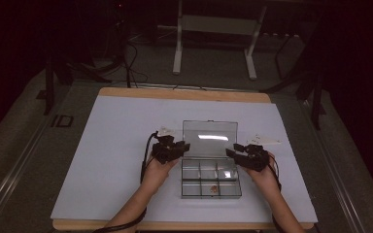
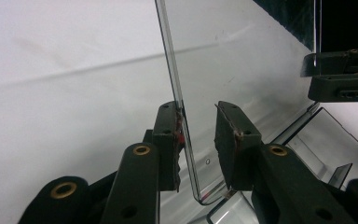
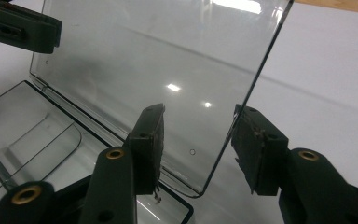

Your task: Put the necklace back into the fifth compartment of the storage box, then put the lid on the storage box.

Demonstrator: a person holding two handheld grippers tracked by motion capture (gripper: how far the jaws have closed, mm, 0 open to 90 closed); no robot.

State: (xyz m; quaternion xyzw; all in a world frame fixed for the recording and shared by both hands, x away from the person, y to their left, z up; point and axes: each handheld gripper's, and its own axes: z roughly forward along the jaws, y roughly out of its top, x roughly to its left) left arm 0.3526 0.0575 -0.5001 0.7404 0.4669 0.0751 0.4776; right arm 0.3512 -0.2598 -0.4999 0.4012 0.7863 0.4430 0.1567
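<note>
The left gripper [image 2: 199, 135] straddles the left edge of the clear lid [image 2: 242, 70]: its left pad lies against the lid's outer face, while the right pad stands off with a gap, so it is not clamped on the lid. The right gripper [image 3: 196, 140] straddles the lid's opposite edge [image 3: 158, 60] in the same way, the thin plastic edge passing between its pads without either one pressing on it, so it too is loose. Each jaw is black, blocky and matte, with brass-coloured rivets at the joints and a worn, rough pad on its inner face. The lid is a flat, glossy sheet of transparent plastic with rounded corners, standing upright on its hinge along the far side of the box [image 1: 211, 180]. The box is a shallow rectangular organiser of the same clear plastic, split by thin dividers into small compartments; a small reddish thing [image 1: 214, 188] lies in one of the near compartments. In the high view a hand [image 1: 156, 171] holds each gripper, with black cables trailing back. The box sits near the middle of a smooth white sheet [image 1: 111, 145] laid over a wooden table [image 1: 184, 94]. Behind it the room is dim, with a grey floor and the white legs of a stand [image 1: 177, 48].
</note>
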